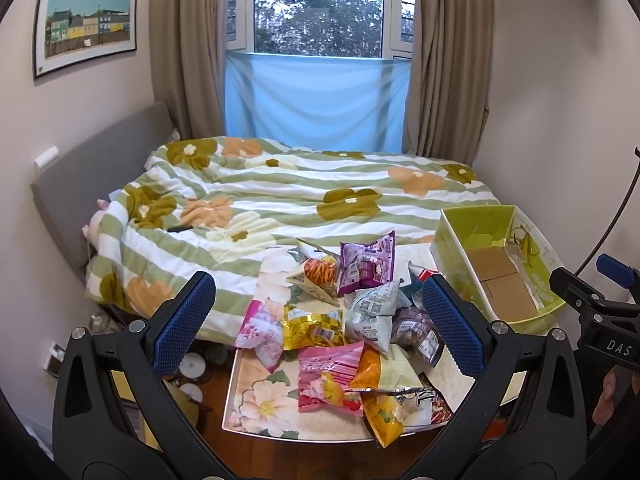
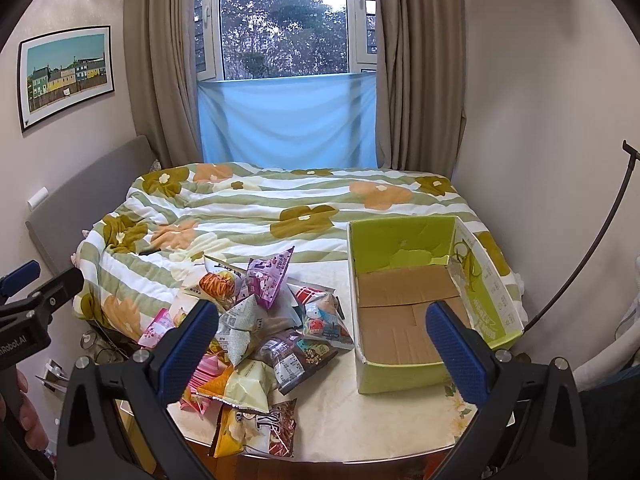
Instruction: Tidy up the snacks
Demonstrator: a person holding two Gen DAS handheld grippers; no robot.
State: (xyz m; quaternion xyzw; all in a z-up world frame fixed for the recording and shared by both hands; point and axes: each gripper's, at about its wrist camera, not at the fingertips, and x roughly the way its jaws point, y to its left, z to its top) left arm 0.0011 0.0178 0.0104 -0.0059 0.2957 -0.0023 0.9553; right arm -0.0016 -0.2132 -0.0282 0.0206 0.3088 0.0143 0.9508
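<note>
1. Nearest the cameras, the left gripper (image 1: pixel 318 314) and the right gripper (image 2: pixel 322 350) both hang with jaws spread wide, holding nothing, above the table (image 2: pixel 384 412).
2. The snacks (image 1: pixel 344 328) lie in a loose heap on the table's left part; the green box (image 2: pixel 420 300) stands empty just to their right.
3. Judged from this, no packet is moved yet. Take a top packet first, such as the purple packet (image 1: pixel 366 262).
4. Pinch a crimped edge, not the puffed middle, which may slip.
5. Lift straight up so neighbours don't slide off the table.
</note>
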